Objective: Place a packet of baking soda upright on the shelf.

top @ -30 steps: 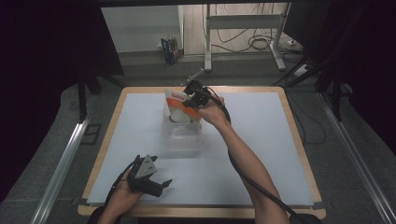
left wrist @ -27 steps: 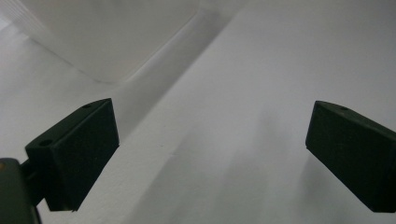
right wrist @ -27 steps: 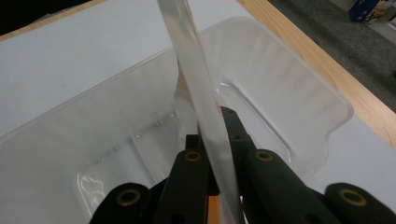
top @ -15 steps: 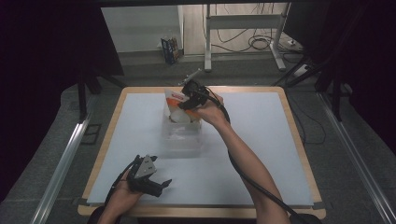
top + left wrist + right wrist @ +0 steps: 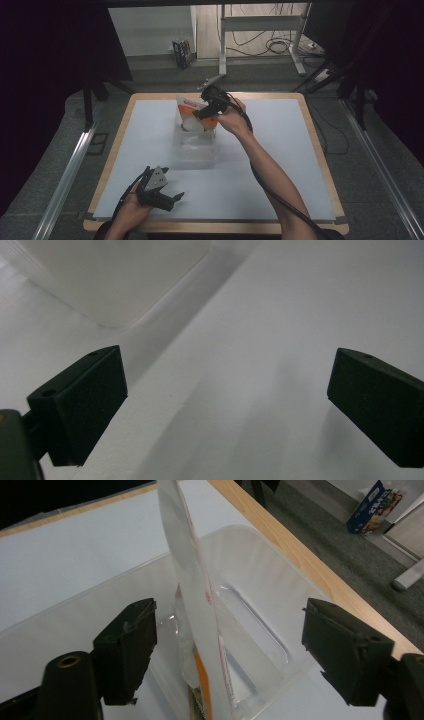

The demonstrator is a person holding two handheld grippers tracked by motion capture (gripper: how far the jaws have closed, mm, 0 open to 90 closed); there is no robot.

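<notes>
Now the right gripper [image 5: 204, 113] has just been opening its fingers [image 5: 125, 647] around the snack packet [image 5: 192, 605]: a second ago they looked pinched on it, and in the right gripper view they stand well apart, the packet's thin edge upright between them and touching neither pad. The packet sits in the clear plastic bin [image 5: 192, 145] at about 12 o'clock on the counter [image 5: 280, 150], leaning toward the bin's far wall, with its orange and white print seen from the high view. That reads as a release: the drop into the bin looks done, and the hand can likely lift away without dragging the packet. The left gripper [image 5: 161, 192] rests at about 7 o'clock near the counter's front edge, its fingers [image 5: 80, 405] spread wide on nothing, with the bin's near corner ahead of it
</notes>
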